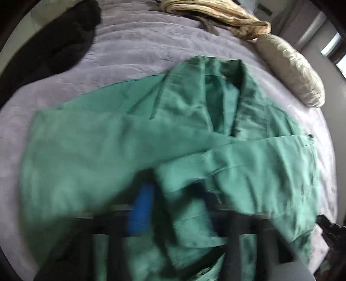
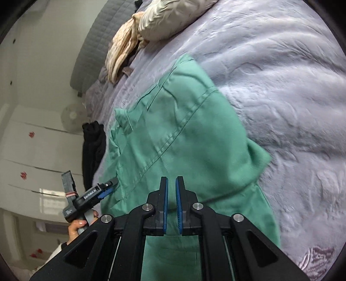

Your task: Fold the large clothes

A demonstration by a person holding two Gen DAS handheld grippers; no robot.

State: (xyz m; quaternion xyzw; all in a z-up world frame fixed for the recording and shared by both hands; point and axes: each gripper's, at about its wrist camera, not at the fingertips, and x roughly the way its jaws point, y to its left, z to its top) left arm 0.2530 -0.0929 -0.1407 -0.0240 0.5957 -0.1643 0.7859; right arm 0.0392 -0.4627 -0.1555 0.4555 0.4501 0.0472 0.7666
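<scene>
Green shirt (image 2: 183, 138): spread on the lilac bedspread (image 2: 281, 90), collar up the bed, a sleeve folded across its front.
Right gripper (image 2: 171, 186): above the shirt, blue pads nearly together, nothing between them.
Left gripper (image 2: 109, 188): at the shirt's edge; blurred, grip impossible to call.
Pillows (image 1: 292, 69): heaped at the head.

Bed: open grey bedspread (image 2: 281, 90) beyond and beside the green shirt (image 2: 183, 140); pillow (image 2: 170, 17) and beige cloth (image 2: 121, 54) crowd the head; black garment (image 2: 93, 151) lines one edge.
</scene>
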